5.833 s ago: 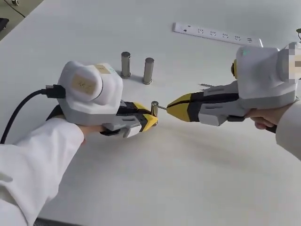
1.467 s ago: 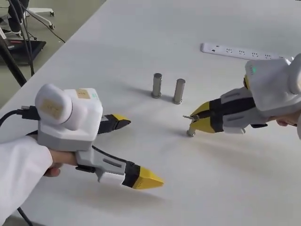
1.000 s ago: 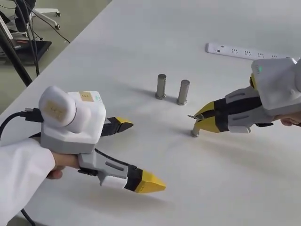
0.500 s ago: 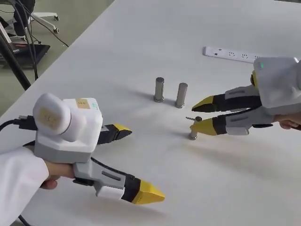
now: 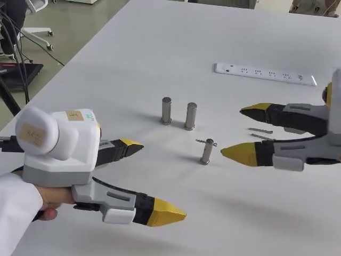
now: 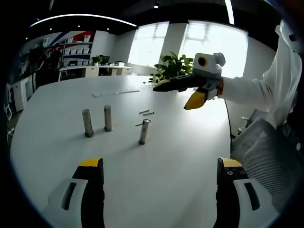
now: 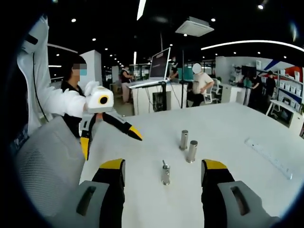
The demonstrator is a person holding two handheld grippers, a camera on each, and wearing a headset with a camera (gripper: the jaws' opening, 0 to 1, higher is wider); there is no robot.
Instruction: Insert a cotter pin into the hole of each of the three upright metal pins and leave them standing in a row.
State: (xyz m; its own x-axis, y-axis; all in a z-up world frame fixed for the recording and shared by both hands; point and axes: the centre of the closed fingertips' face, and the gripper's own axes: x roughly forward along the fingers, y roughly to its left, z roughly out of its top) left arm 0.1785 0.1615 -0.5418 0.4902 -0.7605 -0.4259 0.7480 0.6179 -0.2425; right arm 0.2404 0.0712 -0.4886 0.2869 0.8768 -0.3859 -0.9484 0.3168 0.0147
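White workbench (image 5: 160, 42) in a bright open office, power strip (image 5: 265, 74) along the far side. Near the middle, standing upright: fitted metal pin (image 5: 206, 152), cotter pin (image 5: 205, 142) through its top hole, tail poking out sideways. Behind it, close together and also upright: first bare pin (image 5: 167, 111) and second bare pin (image 5: 190, 116). Off to the side, toward the power strip: spare cotter pins (image 5: 260, 130) lying flat.

Judged stage: one of three done, two to go. Probable next step: fetching a spare cotter pin. Needed for that: a fine pinch low against the table, then steadying a bare pin with the other gripper while threading.

Right gripper (image 5: 233, 131) just beside the fitted pin, jaws spread wide, gripping nothing, spares seen through the gap. Left gripper (image 5: 161, 180) well apart, nearer the person, jaws equally wide, empty.
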